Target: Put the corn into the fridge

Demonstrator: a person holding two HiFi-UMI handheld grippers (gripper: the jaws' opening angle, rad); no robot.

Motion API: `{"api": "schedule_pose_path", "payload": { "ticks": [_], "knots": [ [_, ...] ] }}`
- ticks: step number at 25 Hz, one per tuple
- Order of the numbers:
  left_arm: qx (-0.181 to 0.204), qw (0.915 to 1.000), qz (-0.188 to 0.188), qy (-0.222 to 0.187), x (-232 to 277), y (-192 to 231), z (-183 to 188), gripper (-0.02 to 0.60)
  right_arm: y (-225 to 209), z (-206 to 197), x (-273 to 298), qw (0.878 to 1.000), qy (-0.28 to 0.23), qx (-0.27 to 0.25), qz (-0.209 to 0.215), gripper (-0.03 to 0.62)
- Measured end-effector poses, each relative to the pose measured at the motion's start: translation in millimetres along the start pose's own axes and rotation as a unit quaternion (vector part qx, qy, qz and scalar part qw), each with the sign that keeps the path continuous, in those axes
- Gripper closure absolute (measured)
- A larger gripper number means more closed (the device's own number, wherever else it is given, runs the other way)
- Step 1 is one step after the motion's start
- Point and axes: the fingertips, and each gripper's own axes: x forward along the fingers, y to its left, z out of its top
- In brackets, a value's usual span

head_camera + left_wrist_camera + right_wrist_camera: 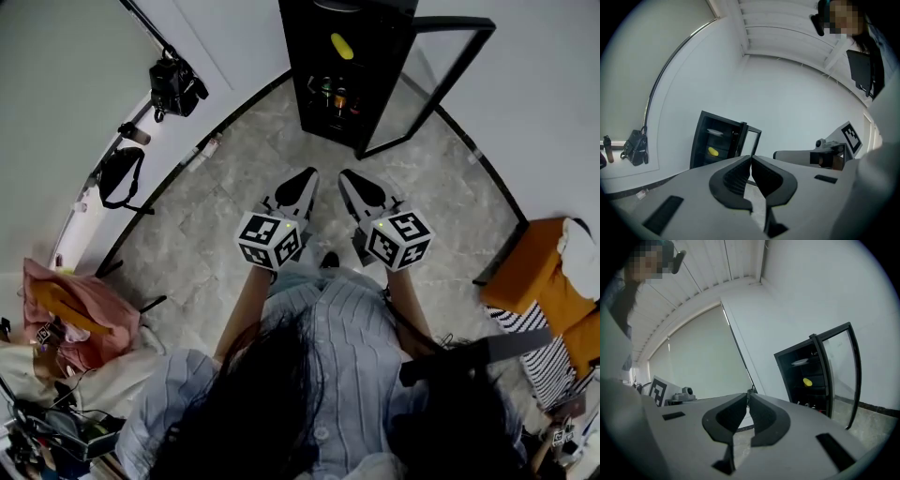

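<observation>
The yellow corn [342,45] lies on a middle shelf inside the black fridge [349,66], whose glass door [441,80] stands open to the right. It also shows as a small yellow corn [713,151] in the left gripper view and as corn [807,381] in the right gripper view. My left gripper [305,178] and right gripper [350,178] hover side by side over the floor, some way short of the fridge. Both are shut with nothing between the jaws. The left gripper [750,158] tips meet, as do the right gripper [748,394] tips.
Bottles [336,97] stand on the fridge's lower shelf and a white plate [800,362] sits on an upper one. A black bag [174,86] and another bag [119,175] rest on the window ledge at left. An orange seat [544,274] is at right, clutter at lower left.
</observation>
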Motion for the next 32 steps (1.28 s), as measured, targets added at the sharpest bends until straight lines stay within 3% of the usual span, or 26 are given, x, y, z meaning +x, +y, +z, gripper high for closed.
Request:
{"api": "schedule_pose_path", "payload": {
  "ticks": [19,32],
  "knots": [
    [0.003,0.9998,0.02,0.0,-40,3,-12,0.566,34,-24,0,0.999,0.021,-0.034,0.015,0.572],
    [0.012,0.9999,0.007,0.005,-41,0,-9,0.566,31,-17,-2,0.999,0.011,-0.039,-0.004,0.572]
  ]
}}
